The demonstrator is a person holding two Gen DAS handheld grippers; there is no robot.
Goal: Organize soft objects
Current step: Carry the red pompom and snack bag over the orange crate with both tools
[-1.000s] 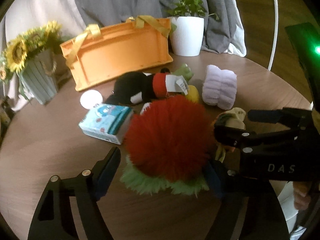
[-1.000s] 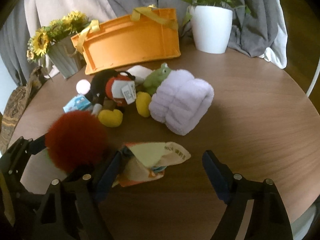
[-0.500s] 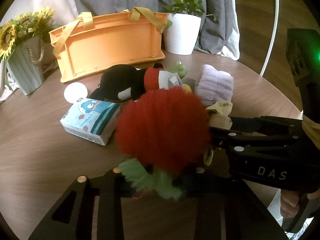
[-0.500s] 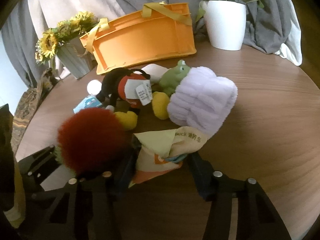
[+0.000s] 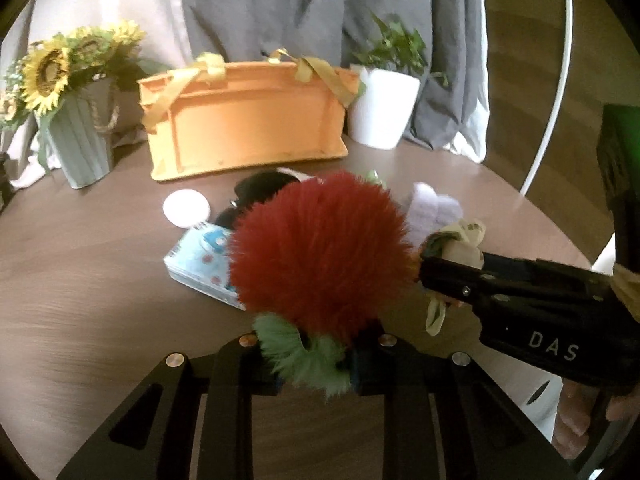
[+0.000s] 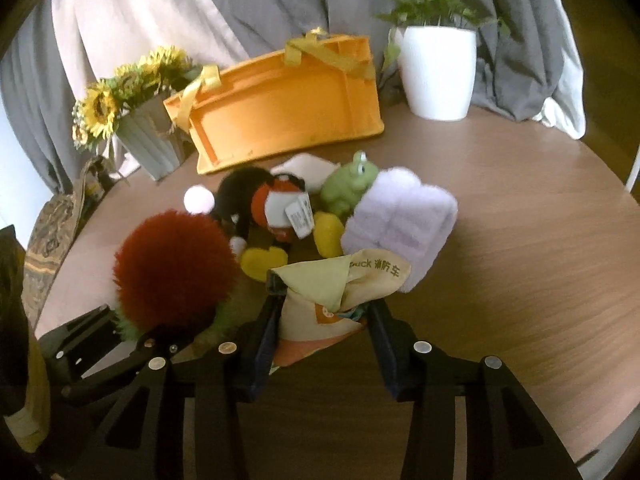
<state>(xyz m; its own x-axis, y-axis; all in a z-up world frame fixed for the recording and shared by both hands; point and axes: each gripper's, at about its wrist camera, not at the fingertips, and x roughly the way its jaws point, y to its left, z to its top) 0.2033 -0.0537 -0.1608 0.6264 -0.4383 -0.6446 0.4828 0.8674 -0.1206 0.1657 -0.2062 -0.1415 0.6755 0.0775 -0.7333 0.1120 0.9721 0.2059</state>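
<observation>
Your left gripper (image 5: 316,364) is clamped on the green base of a red pom-pom (image 5: 320,256), raised over the round table (image 5: 88,280). Your right gripper (image 6: 324,320) squeezes a cloth book (image 6: 332,300). Just beyond lie a lilac towel roll (image 6: 400,224), a green frog (image 6: 348,188) and a black plush (image 6: 256,200). Behind stands the orange bag (image 6: 288,108). The pom-pom hides most of the tissue pack (image 5: 200,264).

dim warm light | motion blur | fisheye edges, dark corners
</observation>
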